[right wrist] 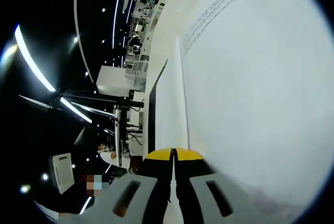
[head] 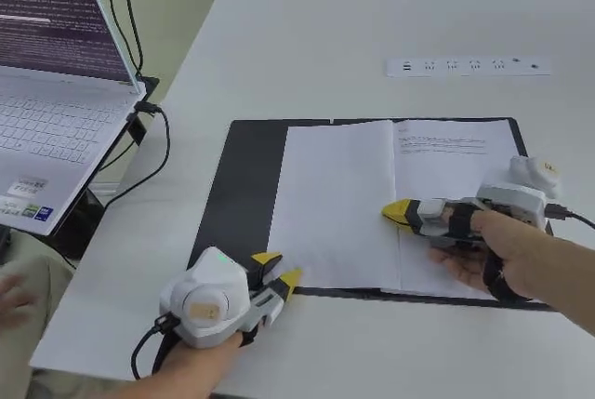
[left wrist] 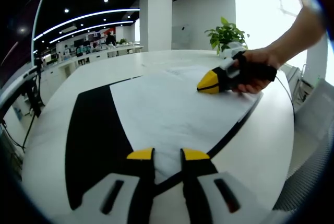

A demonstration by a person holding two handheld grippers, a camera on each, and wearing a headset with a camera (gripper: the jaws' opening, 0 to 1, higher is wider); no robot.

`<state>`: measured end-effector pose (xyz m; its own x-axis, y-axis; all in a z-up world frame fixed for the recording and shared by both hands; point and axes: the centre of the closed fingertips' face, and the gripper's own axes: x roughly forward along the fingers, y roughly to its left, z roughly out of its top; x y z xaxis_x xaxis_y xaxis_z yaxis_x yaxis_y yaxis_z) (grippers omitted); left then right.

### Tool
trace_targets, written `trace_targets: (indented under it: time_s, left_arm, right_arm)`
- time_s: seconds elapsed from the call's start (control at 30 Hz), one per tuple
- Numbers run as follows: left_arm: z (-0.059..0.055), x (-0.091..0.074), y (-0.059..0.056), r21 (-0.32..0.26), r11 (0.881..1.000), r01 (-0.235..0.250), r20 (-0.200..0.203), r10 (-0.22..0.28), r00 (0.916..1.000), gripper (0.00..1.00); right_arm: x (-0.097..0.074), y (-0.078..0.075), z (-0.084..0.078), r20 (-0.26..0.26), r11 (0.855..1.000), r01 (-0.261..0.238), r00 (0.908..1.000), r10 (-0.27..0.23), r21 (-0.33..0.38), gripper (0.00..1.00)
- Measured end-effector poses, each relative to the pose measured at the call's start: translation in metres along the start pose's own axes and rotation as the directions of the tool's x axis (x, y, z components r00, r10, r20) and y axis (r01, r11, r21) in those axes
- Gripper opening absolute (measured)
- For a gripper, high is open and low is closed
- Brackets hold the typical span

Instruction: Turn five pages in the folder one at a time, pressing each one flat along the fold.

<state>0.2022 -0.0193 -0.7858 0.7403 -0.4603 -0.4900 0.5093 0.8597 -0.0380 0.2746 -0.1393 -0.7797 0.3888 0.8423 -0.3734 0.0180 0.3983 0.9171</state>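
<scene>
Right jaws: closed tip to tip, gripping nothing; yellow-tipped right gripper (head: 398,214) pressed on the paper beside the fold (head: 393,162).
Left jaws: narrowly parted, empty; yellow-tipped left gripper (head: 277,269) at the folder's near edge, by the turned sheet's lower corner.
Folder: flat black folder (head: 244,176) open on the white tabletop (head: 372,18); blank white turned sheet (head: 330,204) left of the fold, printed white page (head: 446,152) right.
Handling: likely thin, light, limp paper, slippery and easily creased.
Hold: best pinched at the printed page's free outer corner, one sheet alone.
</scene>
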Motion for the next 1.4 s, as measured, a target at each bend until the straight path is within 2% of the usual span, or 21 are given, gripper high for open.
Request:
trace_targets:
  time_s: [0.3, 0.53, 0.7, 0.93, 1.1, 1.17, 1.27, 1.4]
  left_arm:
    - [0.0, 0.0, 0.0, 0.002, 1.0, 0.002, 0.001, -0.002, 1.0, 0.18]
    - [0.0, 0.0, 0.001, -0.004, 1.0, 0.001, 0.003, -0.001, 1.0, 0.18]
    - [0.0, 0.0, 0.002, -0.004, 1.0, 0.001, 0.004, -0.001, 1.0, 0.18]
    - [-0.001, 0.0, 0.002, -0.007, 1.0, 0.0, 0.004, 0.0, 1.0, 0.18]
    - [-0.001, 0.0, 0.002, -0.007, 1.0, 0.0, 0.003, 0.0, 1.0, 0.18]
    - [-0.001, 0.0, 0.002, -0.007, 1.0, 0.0, 0.002, 0.0, 1.0, 0.18]
    - [-0.001, 0.0, 0.002, -0.008, 1.0, -0.001, 0.001, 0.001, 1.0, 0.18]
    - [-0.001, 0.0, 0.002, -0.009, 1.0, -0.001, 0.0, 0.001, 1.0, 0.18]
  right_arm:
    - [-0.009, 0.0, -0.025, -0.021, 1.0, -0.01, 0.9997, 0.011, 0.017, 0.0]
    - [-0.015, -0.002, -0.047, -0.061, 1.0, -0.012, 0.9981, 0.013, 0.019, 0.0]
    - [-0.02, -0.003, -0.059, -0.063, 0.999, -0.014, 0.9979, 0.016, 0.03, 0.0]
    - [-0.029, -0.003, -0.087, -0.079, 0.998, -0.043, 0.9958, 0.047, 0.052, 0.0]
    - [-0.033, -0.002, -0.103, -0.068, 0.995, -0.062, 0.9954, 0.068, 0.081, 0.0]
    - [-0.035, -0.01, -0.115, -0.103, 0.998, -0.021, 0.9943, 0.027, 0.057, 0.0]
    - [-0.038, -0.004, -0.122, -0.081, 0.993, -0.057, 0.9946, 0.065, 0.101, 0.0]
    - [-0.041, 0.002, -0.126, -0.074, 0.993, -0.072, 0.9941, 0.079, 0.099, 0.0]
